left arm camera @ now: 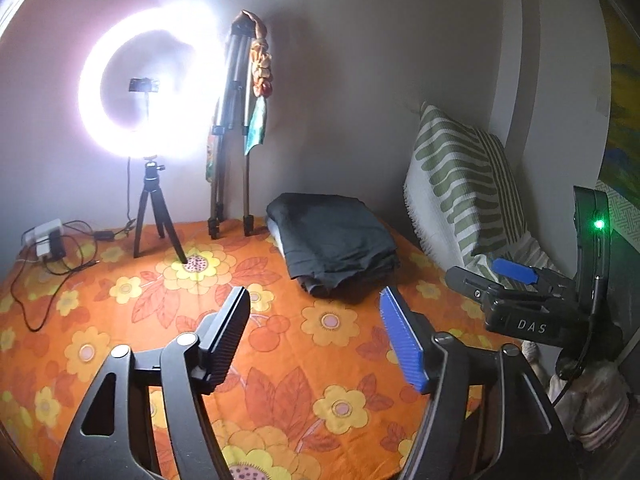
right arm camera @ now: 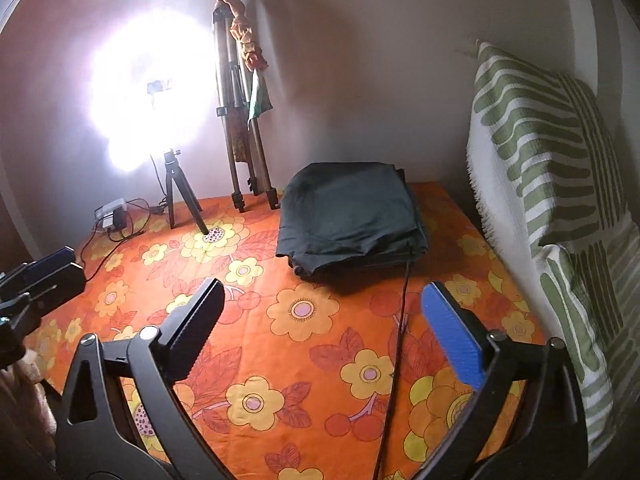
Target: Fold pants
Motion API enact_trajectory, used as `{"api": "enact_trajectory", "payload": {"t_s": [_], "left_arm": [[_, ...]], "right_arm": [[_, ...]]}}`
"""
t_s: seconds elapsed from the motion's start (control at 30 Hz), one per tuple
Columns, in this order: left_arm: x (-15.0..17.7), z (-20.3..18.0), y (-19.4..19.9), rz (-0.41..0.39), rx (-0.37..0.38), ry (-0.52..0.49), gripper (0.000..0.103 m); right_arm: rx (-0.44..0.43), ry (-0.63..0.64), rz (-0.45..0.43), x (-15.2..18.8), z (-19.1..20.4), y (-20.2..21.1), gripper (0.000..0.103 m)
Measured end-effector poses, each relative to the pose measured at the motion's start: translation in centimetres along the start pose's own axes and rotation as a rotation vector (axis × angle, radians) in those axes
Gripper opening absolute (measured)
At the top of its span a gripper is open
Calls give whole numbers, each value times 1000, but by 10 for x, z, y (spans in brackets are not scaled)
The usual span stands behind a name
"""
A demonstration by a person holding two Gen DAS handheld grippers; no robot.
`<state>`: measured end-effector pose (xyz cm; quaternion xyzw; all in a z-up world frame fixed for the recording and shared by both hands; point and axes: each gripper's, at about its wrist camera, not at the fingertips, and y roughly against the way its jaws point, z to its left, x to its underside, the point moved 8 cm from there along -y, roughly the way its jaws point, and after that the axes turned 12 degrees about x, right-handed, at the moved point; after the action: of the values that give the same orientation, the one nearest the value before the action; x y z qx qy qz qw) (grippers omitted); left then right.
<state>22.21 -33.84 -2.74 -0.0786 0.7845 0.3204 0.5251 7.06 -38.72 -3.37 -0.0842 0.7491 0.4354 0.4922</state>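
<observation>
Already folded, the dark pants [left arm camera: 334,240] lay as a stack on the floral bedcover [left arm camera: 280,360], at one o'clock beyond my left gripper [left arm camera: 316,340] and at twelve o'clock beyond my right gripper [right arm camera: 320,344]. I saw both sets of fingers spread, empty, well apart from the cloth. A striped pillow [right arm camera: 552,184] stood at three o'clock.

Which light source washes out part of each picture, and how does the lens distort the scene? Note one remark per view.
Left wrist view: the ring light blooms white, hazing the wall around it; the floral sheet bulges into a fisheye curve. Right wrist view: the same ring light flares into a shapeless blob; the striped pillow bows along the edge; the folded pants stay readable.
</observation>
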Motion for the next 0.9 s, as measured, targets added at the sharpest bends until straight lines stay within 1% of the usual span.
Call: {"api": "enact_trajectory", "payload": {"t_s": [0.03, 0.1, 0.13, 0.23, 0.33, 0.4, 0.47, 0.7, 0.9], "left_arm": [[3, 2, 2, -1, -18, -8, 72], [8, 6, 2, 8, -35, -13, 79], [13, 8, 3, 11, -40, -16, 80], [27, 19, 7, -6, -68, 3, 81], [39, 29, -2, 54, -68, 37, 81], [44, 36, -3, 67, -94, 37, 81], [48, 41, -2, 69, -105, 49, 81], [50, 44, 5, 58, -126, 53, 81], [51, 45, 6, 63, -146, 44, 81]], "right_arm": [[11, 4, -9, 2, 1, 1, 102], [42, 17, -37, 6, 4, 5, 103], [48, 21, -47, 8, 6, 7, 103], [55, 35, -55, 14, 12, 7, 103], [48, 42, -46, 19, 18, 2, 103], [48, 46, -43, 20, 20, -1, 103], [50, 41, -42, 22, 21, -4, 103], [40, 10, -43, 23, 23, -8, 103], [43, 35, -58, 24, 29, -7, 103]]}}
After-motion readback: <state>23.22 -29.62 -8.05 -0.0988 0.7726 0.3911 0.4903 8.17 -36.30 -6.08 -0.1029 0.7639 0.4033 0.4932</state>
